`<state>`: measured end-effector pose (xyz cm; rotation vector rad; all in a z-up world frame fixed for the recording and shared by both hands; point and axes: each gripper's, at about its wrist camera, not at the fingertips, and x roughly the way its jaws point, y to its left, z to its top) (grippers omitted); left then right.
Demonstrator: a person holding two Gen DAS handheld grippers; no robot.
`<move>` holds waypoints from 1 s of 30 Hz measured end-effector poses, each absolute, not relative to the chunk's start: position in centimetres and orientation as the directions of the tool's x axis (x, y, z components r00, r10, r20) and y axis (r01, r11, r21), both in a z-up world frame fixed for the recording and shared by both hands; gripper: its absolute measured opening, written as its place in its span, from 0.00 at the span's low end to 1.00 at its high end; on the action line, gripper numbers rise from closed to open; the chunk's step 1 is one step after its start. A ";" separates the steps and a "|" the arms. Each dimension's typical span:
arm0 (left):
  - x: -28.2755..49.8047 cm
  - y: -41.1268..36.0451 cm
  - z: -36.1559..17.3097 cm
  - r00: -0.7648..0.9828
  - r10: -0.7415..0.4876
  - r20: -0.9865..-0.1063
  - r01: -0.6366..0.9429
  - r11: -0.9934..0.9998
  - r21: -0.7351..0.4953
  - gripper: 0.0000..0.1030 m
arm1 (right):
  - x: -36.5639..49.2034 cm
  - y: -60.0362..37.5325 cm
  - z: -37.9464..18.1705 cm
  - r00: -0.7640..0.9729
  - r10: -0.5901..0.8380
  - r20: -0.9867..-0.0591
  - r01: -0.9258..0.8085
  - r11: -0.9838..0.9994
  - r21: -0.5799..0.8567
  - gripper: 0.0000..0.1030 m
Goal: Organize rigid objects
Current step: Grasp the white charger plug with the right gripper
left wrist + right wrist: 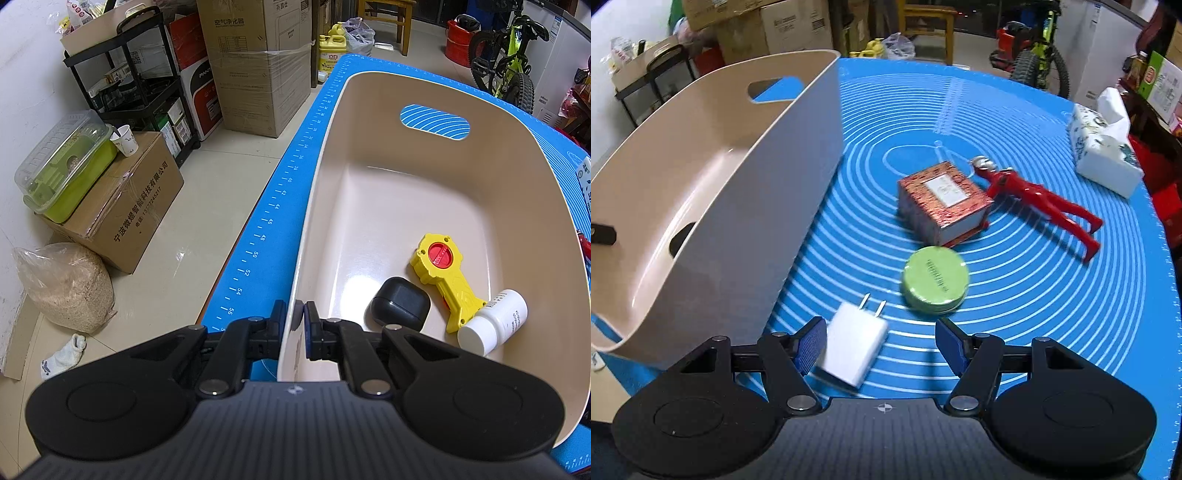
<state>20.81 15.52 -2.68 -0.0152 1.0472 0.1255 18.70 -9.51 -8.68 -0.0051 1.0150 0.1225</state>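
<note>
- The left gripper [295, 325] is clamped on the near rim of the beige bin [546, 221], one pad inside the wall and one outside, steadying it on the blue mat [1034, 295].
- The right gripper [881, 343] stands with its fingers wide apart around the white charger [855, 349]; the left pad is just beside the charger's side, perhaps touching, though motion blur makes that hard to settle.
- The charger lies flat on the mat just beside the bin's outer wall, prongs pointing away from the gripper.
- It is likely light and stiff, a smooth plastic block that could slip; the best hold looks to be across its two broad flat sides, near the middle of the body, well clear of the thin metal prongs.
- Already in the bin: a black case [400, 304], a yellow toy [447, 273] and a white bottle [495, 321], the bottle lying on its side touching the toy's handle.
- Not yet sorted, on the mat: a green round tin [935, 277], a red-brown box [943, 201] and a red figure [1034, 199] lying flat just beside the box.
- The tin's low curved rim offers little purchase; the figure's thin legs seem the frailest part, so its torso is the safer place to hold.
</note>
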 end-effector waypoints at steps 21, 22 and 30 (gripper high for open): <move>20.8 15.5 -2.7 0.492 0.096 -0.865 -0.113 0.993 0.046 0.12 | 18.4 -7.2 -10.1 0.548 0.065 -0.834 -0.107 0.994 0.007 0.41; 20.8 15.5 -2.7 0.492 0.096 -0.865 -0.113 0.993 0.046 0.12 | 18.3 -7.3 -10.0 0.550 0.061 -0.833 -0.106 0.994 0.003 0.41; 20.8 15.6 -2.6 0.493 0.096 -0.865 -0.112 0.993 0.047 0.12 | 18.1 -8.1 -7.9 0.605 0.048 -0.795 -0.078 0.997 0.001 0.41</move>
